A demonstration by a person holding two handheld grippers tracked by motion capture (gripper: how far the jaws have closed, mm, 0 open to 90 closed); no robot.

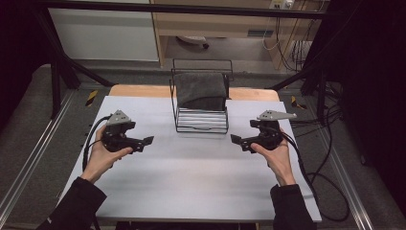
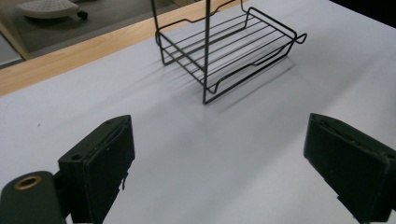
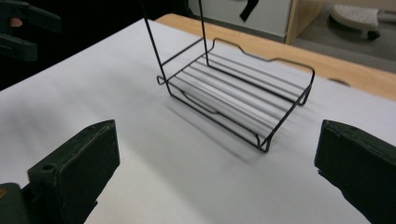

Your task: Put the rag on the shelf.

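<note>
I have both tools standing wide with nothing between the pads: the left gripper (image 1: 148, 141) sits at about nine o'clock on the white table (image 1: 191, 182), the right gripper (image 1: 235, 139) at about three, each aimed inward. The two-tier wire rack (image 1: 201, 103) stands at twelve o'clock, well apart from both, with a folded dark grey towel (image 1: 201, 90) on its upper shelf; the lower shelf (image 2: 229, 46) is bare in both gripper views.

My worry is the rack itself. It looks light, so a jaw that catches a thin upright or the front rim on the way in could tip it or skid it toward the wooden edge at the back. The towel seems to sag over the shelf's front; I cannot tell from here how thick its fold is, and pinching a single layer would unfold it instead of lifting it. The two grippers coming in unevenly would drag the towel askew.
</note>
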